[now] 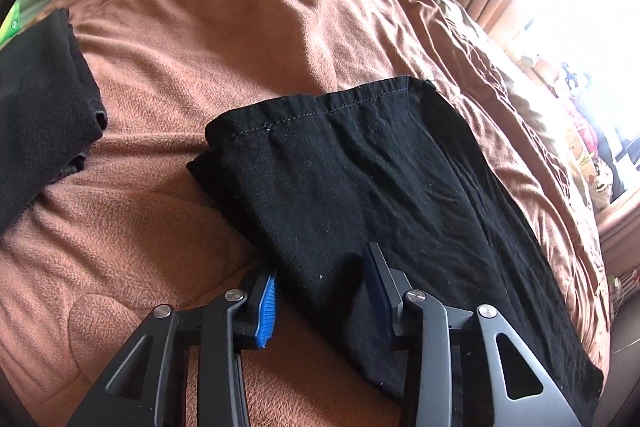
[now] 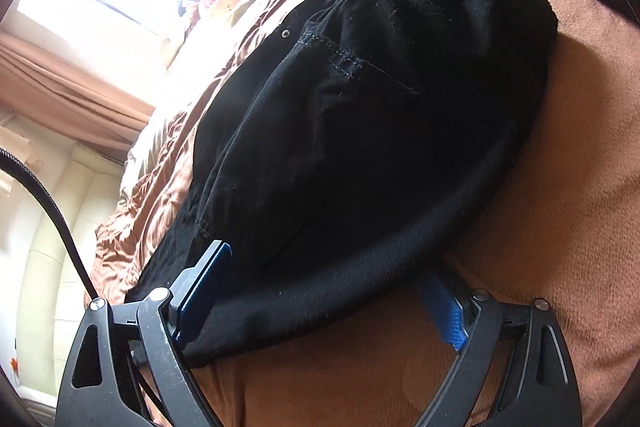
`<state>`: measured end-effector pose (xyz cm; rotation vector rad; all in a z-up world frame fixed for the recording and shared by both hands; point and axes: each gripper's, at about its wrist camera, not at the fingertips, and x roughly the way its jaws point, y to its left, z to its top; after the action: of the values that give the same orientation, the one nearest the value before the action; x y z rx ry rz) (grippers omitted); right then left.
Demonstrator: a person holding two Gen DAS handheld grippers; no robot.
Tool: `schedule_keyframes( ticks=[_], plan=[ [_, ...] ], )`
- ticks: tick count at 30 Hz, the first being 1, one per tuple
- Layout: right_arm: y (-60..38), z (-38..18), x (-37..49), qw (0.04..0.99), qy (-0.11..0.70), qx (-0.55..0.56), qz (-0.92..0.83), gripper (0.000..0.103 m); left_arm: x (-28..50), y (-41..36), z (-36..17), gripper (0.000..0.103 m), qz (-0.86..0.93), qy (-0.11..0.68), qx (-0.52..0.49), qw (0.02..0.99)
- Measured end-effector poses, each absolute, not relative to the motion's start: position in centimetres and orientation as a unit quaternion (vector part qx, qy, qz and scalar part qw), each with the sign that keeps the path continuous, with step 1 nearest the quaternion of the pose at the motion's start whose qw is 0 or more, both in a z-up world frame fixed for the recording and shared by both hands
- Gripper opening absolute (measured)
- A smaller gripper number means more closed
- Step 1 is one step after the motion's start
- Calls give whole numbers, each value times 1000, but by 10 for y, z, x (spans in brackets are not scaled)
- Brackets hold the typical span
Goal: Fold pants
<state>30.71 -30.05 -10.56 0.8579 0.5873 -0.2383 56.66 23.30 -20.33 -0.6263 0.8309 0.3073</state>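
Both grippers' fingers straddle the black pants' edge, unclosed.

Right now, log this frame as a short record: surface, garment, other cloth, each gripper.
surface: bed with brown fleece blanket
garment: black pants, folded lengthwise, lying flat on the blanket
other cloth: second black garment apart, at the left in the left wrist view
left gripper: jaws astride the pants' near edge, not clamped
right gripper: jaws wide, straddling the folded edge, not clamped
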Motion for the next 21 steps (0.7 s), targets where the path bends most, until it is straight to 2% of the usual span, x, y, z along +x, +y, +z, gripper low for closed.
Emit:
schedule_keyframes(
  ticks=[3, 5, 8, 11, 12, 13, 15, 17, 18, 20, 21],
  plan=[
    [-298, -105, 313, 869, 268, 400, -116, 90, 562, 234, -206, 41, 143, 394, -321, 849],
    [-297, -107, 311, 872, 259, 397, -123, 81, 559, 234, -206, 40, 143, 393, -331, 846],
    [-296, -110, 308, 878, 244, 392, -127, 78, 562, 229, -206, 39, 142, 391, -322, 850],
    [-295, -114, 312, 878, 243, 393, -129, 77, 569, 226, -206, 30, 150, 393, -309, 853],
    [-295, -114, 313, 877, 244, 392, -131, 78, 571, 226, -206, 21, 152, 391, -311, 853],
    [-294, -112, 315, 877, 245, 391, -132, 77, 572, 227, -205, 18, 154, 388, -312, 853],
    [-293, -111, 320, 878, 248, 387, -135, 68, 572, 228, -202, 10, 160, 380, -311, 856],
    [-296, -111, 323, 874, 255, 390, -136, 41, 569, 226, -197, 7, 163, 368, -308, 862],
    [-298, -111, 322, 872, 253, 397, -132, 36, 567, 224, -193, 6, 164, 360, -306, 866],
    [-301, -108, 319, 872, 245, 405, -123, 17, 563, 222, -184, 6, 165, 345, -304, 873],
    [-300, -105, 317, 875, 241, 401, -123, 15, 562, 222, -180, 6, 165, 340, -303, 875]
  ],
)
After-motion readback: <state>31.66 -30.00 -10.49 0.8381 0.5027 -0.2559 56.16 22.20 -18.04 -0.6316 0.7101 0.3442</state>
